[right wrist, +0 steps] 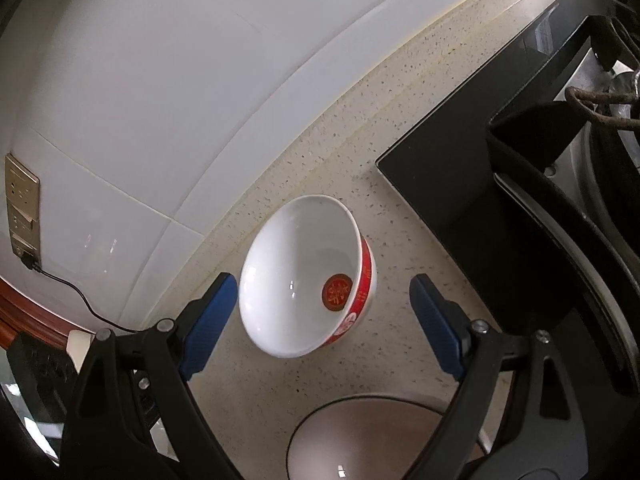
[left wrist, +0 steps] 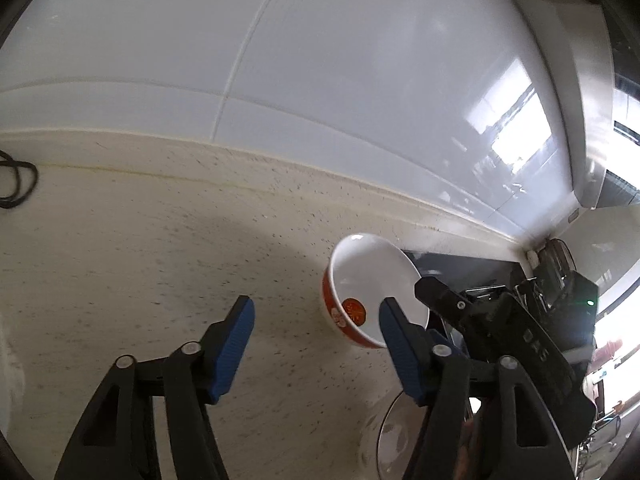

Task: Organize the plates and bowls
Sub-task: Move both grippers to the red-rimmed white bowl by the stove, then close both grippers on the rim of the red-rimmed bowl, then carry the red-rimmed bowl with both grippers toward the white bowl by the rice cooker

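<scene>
A kitchen corner: a speckled cream stone counter (right wrist: 280, 380) meets a glossy white tiled wall (right wrist: 160, 80), and a black glass stove (right wrist: 460, 184) lies flush in the counter.

The bowl (right wrist: 308, 276) stands on the counter just ahead of the right gripper (right wrist: 323, 316) and between the lines of its two fingers. It looks like glazed ceramic, white and smooth inside with a red round mark at the bottom, and a red patterned band around the outside. It appears tilted toward the camera, but the lens may cause this. The right gripper has its jaws wide apart and holds nothing; its blue ribbed pads (right wrist: 208, 320) are on each side of the bowl without touching it. I judge this spread is meant to take the bowl by the rim or wall, and the ribbed pads should help on slippery glaze.

Below the right gripper, close to the camera, is a second dish, a pale plate (right wrist: 360, 436) with a dark thin rim, maybe the place for stacking.

The left gripper (left wrist: 316, 340) is also spread apart and empty. From it, the bowl (left wrist: 372, 288) is ahead to the right, partly behind its right finger, and bare counter lies straight ahead. A thin black cable (right wrist: 80, 296) runs from a wall socket (right wrist: 22, 208), far to the left of the right gripper.
</scene>
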Motion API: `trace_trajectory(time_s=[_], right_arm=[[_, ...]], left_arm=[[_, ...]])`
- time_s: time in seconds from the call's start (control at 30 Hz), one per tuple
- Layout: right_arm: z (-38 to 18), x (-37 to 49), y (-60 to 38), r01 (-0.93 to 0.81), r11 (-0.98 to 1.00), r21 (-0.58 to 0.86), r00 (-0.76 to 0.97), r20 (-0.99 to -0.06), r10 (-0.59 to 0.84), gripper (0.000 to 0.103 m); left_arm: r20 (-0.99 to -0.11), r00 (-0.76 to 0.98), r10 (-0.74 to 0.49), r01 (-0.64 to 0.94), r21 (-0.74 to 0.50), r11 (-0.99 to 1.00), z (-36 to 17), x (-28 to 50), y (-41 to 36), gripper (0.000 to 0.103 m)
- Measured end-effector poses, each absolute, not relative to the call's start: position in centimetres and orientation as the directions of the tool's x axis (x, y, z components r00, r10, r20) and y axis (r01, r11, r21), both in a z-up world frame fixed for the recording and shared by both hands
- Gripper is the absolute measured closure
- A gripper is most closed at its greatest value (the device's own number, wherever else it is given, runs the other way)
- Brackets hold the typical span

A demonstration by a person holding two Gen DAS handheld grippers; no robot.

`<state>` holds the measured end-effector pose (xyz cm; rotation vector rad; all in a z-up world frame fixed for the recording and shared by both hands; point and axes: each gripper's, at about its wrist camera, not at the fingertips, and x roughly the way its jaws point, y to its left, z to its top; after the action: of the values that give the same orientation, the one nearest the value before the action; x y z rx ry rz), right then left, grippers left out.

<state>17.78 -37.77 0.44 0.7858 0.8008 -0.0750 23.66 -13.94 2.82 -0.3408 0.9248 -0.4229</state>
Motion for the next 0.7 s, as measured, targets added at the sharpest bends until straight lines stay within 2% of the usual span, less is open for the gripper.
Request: trace_trajectory(time_s=[0.1, 0.3, 0.37, 0.47, 0.5, 0.57, 0.63, 0.7], right_arm=[[0.3, 17.9, -38.0, 0.337, 0.713, 0.615, 0.706, -0.666, 0.241, 0.015], [0.0, 17.7, -38.5, 0.34, 0.701, 0.627, 0.704, -0.664, 0.253, 0.041], [0.0, 17.7, -38.5, 0.345, 0.705, 0.62, 0.696, -0.673, 0.251, 0.045], [0.1, 17.8, -38.4, 0.335, 0.714, 0.615, 0.699, -0.671, 0.249, 0.055], [0.1, 17.8, -38.4, 0.331, 0.717, 0.613, 0.699, -0.67, 0.25, 0.06], [0.0, 17.9, -38.3, 0.33, 0.723, 0.607, 0.697, -0.673, 0.247, 0.064], [-0.3, 18.0, -38.3, 0.334, 0.719, 0.609, 0.694, -0.675, 0.25, 0.069], [-0.3, 17.8, -38.4, 0.329, 0.712, 0.621, 0.694, -0.67, 0.263, 0.07]], left_arm=[[-0.712, 0.511, -0.482, 0.2, -0.447, 0.872, 2.2, 24.4, -14.9, 0.047], [-0.73, 0.49, -0.476, 0.182, -0.448, 0.875, 1.1, 25.6, -16.8, 0.052], [-0.738, 0.488, -0.465, 0.177, -0.438, 0.881, 0.8, 25.9, -17.3, 0.054], [-0.753, 0.473, -0.457, 0.176, -0.428, 0.887, 0.4, 26.6, -18.2, 0.066], [-0.758, 0.467, -0.456, 0.173, -0.428, 0.887, 0.1, 26.8, -18.5, 0.073], [-0.758, 0.459, -0.463, 0.176, -0.433, 0.884, -0.2, 27.0, -18.9, 0.077], [-0.762, 0.458, -0.457, 0.178, -0.425, 0.887, -0.4, 27.2, -19.3, 0.086], [-0.758, 0.468, -0.455, 0.169, -0.428, 0.888, -0.4, 27.2, -19.2, 0.087]])
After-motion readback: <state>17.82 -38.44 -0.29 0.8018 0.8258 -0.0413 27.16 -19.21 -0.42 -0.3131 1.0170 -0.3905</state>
